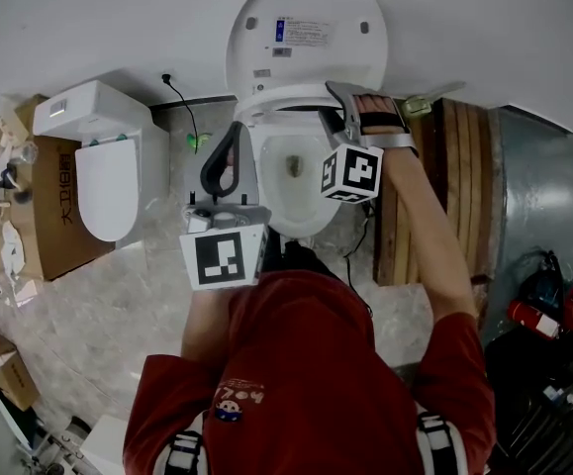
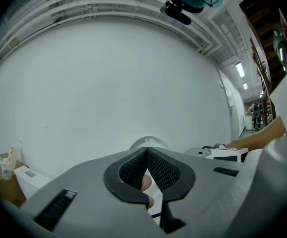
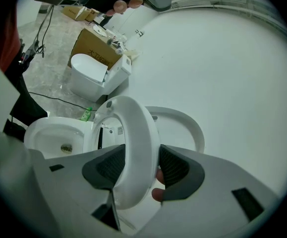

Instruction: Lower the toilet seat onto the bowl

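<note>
While seat stands raised, head view shows us right gripper reaching forward to toilet seat at right rim, arm stretched past bowl. Seat sits near upright lid. Left gripper idles beside bowl's left edge, elbow tucked.
Left gripper view: jaws pressed together, nothing between, aimed at bare wall.
Right gripper view: jaws clamped across seat rim, seat tilted between lid and bowl. We judge rim hold gives leverage for controlled descent.

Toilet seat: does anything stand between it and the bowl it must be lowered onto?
Nothing visible lies on the bowl's rim. The right hand-held gripper clamps the toilet seat. The left hand-held gripper, shut, hovers near the bowl's left edge; whether it overlaps the rim is unclear.
</note>
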Demonstrator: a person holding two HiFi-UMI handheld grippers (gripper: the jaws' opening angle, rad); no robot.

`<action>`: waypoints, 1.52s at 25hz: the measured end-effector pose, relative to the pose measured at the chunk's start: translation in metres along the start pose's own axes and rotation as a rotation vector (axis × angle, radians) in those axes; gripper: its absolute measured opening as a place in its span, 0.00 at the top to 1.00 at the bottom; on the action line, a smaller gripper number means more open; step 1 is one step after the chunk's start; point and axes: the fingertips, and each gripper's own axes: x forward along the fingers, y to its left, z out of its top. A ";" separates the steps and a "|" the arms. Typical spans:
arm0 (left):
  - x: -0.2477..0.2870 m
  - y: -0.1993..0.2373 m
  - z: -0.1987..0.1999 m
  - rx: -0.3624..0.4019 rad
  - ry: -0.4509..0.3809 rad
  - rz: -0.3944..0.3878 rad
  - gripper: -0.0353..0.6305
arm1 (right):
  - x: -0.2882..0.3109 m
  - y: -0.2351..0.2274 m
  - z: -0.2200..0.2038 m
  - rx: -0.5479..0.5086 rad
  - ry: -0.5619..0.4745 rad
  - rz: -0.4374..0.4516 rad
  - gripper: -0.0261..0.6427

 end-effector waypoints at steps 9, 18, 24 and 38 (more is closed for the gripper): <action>-0.022 -0.009 -0.012 -0.008 0.017 0.001 0.93 | -0.019 0.023 0.004 -0.001 -0.039 -0.020 0.63; -0.041 -0.013 -0.025 -0.012 0.037 0.015 0.93 | -0.036 0.044 0.006 0.004 -0.046 -0.010 0.64; -0.051 -0.017 -0.028 -0.016 0.033 0.018 0.93 | -0.051 0.060 0.008 0.013 -0.063 -0.009 0.67; -0.069 -0.020 -0.041 -0.027 0.046 0.030 0.93 | -0.073 0.098 0.010 0.024 -0.047 0.068 0.74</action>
